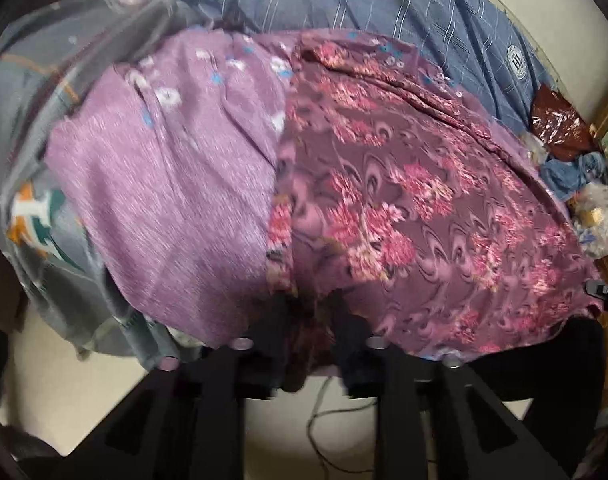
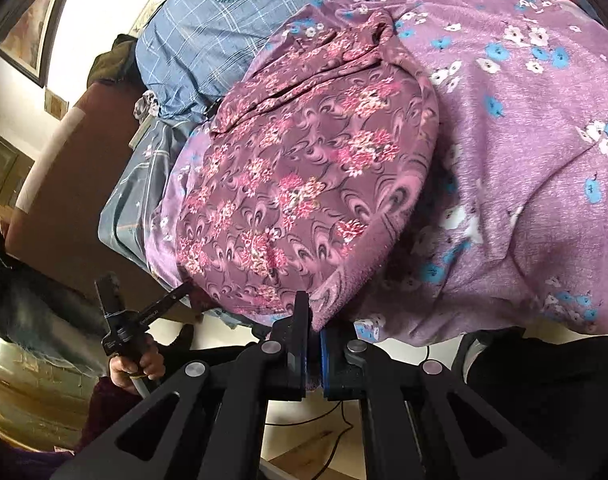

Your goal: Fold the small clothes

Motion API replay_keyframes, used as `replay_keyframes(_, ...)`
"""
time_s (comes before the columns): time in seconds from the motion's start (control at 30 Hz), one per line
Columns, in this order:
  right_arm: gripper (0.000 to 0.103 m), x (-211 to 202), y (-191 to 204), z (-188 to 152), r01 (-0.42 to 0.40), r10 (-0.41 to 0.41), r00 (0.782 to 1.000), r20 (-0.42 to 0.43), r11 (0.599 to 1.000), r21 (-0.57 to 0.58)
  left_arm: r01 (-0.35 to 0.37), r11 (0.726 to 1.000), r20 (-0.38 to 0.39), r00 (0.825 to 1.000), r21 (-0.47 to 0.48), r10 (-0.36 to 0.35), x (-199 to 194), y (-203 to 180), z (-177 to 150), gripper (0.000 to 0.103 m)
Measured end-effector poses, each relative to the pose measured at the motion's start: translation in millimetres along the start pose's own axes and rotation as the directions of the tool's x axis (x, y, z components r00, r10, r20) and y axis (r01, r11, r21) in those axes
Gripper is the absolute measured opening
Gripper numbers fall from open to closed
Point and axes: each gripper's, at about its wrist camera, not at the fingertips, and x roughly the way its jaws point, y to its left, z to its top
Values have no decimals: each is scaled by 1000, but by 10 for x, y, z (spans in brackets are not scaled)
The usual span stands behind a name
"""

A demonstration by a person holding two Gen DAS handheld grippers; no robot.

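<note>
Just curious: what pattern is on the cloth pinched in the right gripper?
Pink flower clusters and swirls on maroon cloth, clearest in the right wrist view.

Maroon floral garment (image 2: 304, 184), spread over lilac cloth (image 2: 524, 160)

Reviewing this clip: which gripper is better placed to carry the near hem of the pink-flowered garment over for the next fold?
Right. The right gripper is shut on the near hem of the pink-flowered garment. The left gripper also straddles that hem, but blur hides whether it grips.
</note>
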Motion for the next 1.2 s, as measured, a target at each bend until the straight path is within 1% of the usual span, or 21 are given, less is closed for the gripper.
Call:
replay_keyframes(0.03,4,13,-20,11,1,-1,1000,-2,1000,5,-21,1000,-1,1000,7,21,17,-4,-2,58)
replay_keyframes(0.07,4,31,-27,12,-1,1,1000,-4,1000,10,-39,999,-6,999,9,39,50,-6,-12,59)
replay_keyframes(0.1,4,21,-46,-2,-6,6,1000,-7,1000,14,-35,999,-24,999,14,36,91,-16,-24,57)
replay_keyframes(0.13,4,16,-60,-16,-7,7,1000,-10,1000,12,-13,1000,-54,998,20,14,146,-30,-40,51)
replay_keyframes(0.17,4,34,-58,-29,-6,6,1000,-13,1000,7,13,1000,-80,997,26,-11,205,-62,-60,40)
replay_keyframes(0.2,4,59,-43,-38,-2,2,1000,-18,1000,-1,20,999,-98,995,35,-17,250,-83,-71,19)
replay_keyframes(0.23,4,76,-24,-43,-1,1,1000,-20,1000,-8,14,999,-109,994,44,-10,279,-94,-73,14)
replay_keyframes(0.27,4,83,-3,-42,-3,3,1000,-19,1000,-13,6,999,-108,994,45,-1,289,-88,-73,11)
replay_keyframes(0.3,4,78,-3,-48,-6,6,1000,-18,1000,-16,16,999,-108,994,32,-12,288,-67,-66,6)
replay_keyframes(0.37,4,61,11,-43,-8,7,1000,-14,1000,-19,56,998,-101,993,-7,-56,252,-23,-54,4)
replay_keyframes(0.43,4,28,11,-20,-10,10,1000,-9,1000,-19,70,998,-92,993,-4,-70,199,-29,-52,4)
replay_keyframes(0.53,4,-73,18,30,-24,24,1000,8,1000,-19,156,988,-65,986,-2,-156,37,-57,-41,3)
replay_keyframes(0.67,4,-273,108,146,-66,67,996,50,997,-39,264,963,4,964,51,-264,-325,-139,85,3)
replay_keyframes(0.7,4,-333,149,187,-83,86,994,66,995,-48,281,958,13,959,51,-282,-396,-103,119,3)
replay_keyframes(0.77,4,-422,205,272,-126,131,987,91,990,-61,331,943,40,942,37,-333,-538,-51,235,3)
replay_keyframes(0.87,4,-514,291,455,-172,181,974,140,982,-73,394,919,89,915,2,-393,-700,66,456,3)
replay_keyframes(0.93,4,-551,314,632,-184,195,966,171,980,-77,414,910,115,905,-6,-410,-758,114,668,3)
replay_keyframes(1.03,4,-566,313,997,-181,192,957,219,981,-68,417,909,143,901,-18,-410,-764,198,952,3)
replay_keyframes(1.07,4,-568,301,1128,-178,188,953,237,982,-61,413,910,158,901,-23,-405,-753,218,1101,3)
replay_keyframes(1.17,4,-546,205,1612,-178,179,938,298,984,-29,387,921,207,904,-32,-373,-639,214,1519,3)
replay_keyframes(1.2,4,-511,146,1834,-180,173,931,322,984,-11,382,923,220,905,-38,-365,-579,200,1645,3)
